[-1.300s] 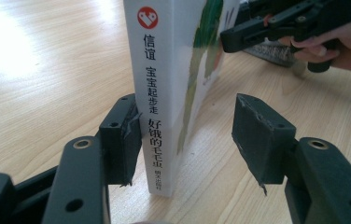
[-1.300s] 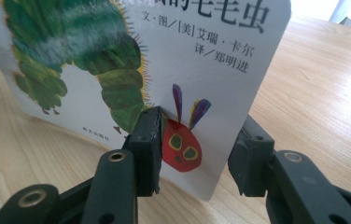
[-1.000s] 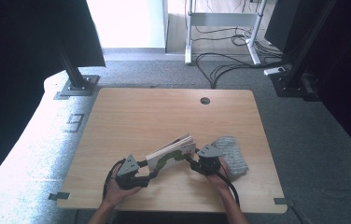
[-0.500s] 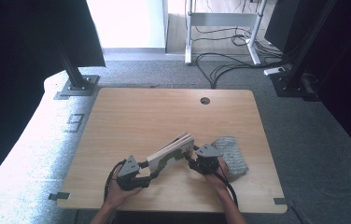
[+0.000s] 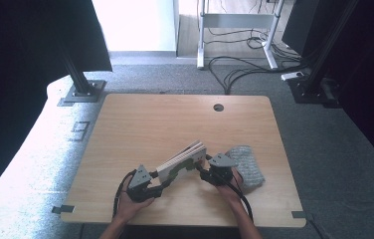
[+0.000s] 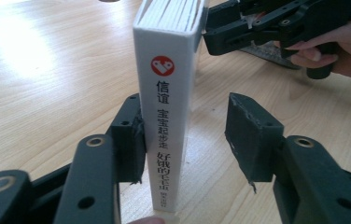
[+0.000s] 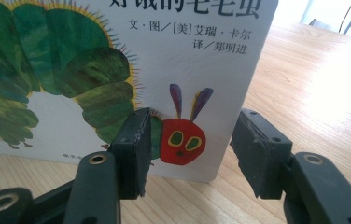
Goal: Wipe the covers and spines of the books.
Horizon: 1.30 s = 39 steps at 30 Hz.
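Observation:
A white board book (image 5: 182,160) with a green caterpillar on its cover stands on its edge on the wooden table (image 5: 175,124). My left gripper (image 5: 161,180) faces the near end of the book. In the left gripper view the spine (image 6: 166,107) sits between the jaws of the left gripper (image 6: 187,135). The left pad (image 6: 134,140) touches it and the right pad (image 6: 248,135) stands apart; these jaws have just been closing. My right gripper (image 5: 202,168) is at the book's far end. Its jaws have just been opening, and the right gripper (image 7: 197,151) faces the cover (image 7: 131,60) without gripping anything.
A grey knitted cloth (image 5: 247,164) lies flat on the table just right of the right hand. A round cable hole (image 5: 218,107) sits near the table's far edge. Black stands and cables are on the floor beyond.

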Each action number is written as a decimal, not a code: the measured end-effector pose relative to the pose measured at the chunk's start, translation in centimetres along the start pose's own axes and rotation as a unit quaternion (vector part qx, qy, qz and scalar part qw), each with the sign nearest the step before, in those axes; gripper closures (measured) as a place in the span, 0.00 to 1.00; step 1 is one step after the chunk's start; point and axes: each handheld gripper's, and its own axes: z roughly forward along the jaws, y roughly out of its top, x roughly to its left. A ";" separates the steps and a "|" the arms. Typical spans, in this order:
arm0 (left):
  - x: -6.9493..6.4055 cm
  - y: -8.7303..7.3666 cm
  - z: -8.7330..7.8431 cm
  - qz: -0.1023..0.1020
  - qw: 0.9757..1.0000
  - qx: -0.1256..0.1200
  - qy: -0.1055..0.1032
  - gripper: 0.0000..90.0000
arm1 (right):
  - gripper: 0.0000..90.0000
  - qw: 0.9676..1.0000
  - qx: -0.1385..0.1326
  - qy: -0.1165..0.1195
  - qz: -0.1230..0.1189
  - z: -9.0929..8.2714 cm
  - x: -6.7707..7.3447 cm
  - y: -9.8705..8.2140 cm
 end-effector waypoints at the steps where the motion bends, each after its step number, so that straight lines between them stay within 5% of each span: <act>1: 0.0 0.0 0.0 -0.001 1.000 0.000 0.002 0.58 | 0.52 1.000 -0.001 0.001 0.003 0.0 0.0 0.0; 12: 0.6 -0.1 0.4 -0.028 1.000 -0.001 -0.003 0.69 | 0.48 1.000 -0.003 0.004 0.021 0.0 0.1 0.0; 18: 0.5 -0.1 0.8 -0.027 1.000 0.004 0.007 0.72 | 0.48 1.000 -0.001 0.005 0.022 -0.1 0.1 0.0; 27: 0.5 0.0 0.7 -0.030 1.000 0.004 -0.007 0.81 | 0.46 0.999 0.000 0.000 0.034 -0.1 0.2 0.0; 28: 0.4 0.0 0.6 -0.030 1.000 0.003 0.007 0.82 | 0.46 0.999 0.001 0.001 0.034 -0.1 0.2 -0.1; 39: 1.1 0.4 -0.6 -0.054 0.998 -0.016 0.021 0.82 | 0.46 0.999 0.000 0.004 0.034 -0.4 0.2 0.0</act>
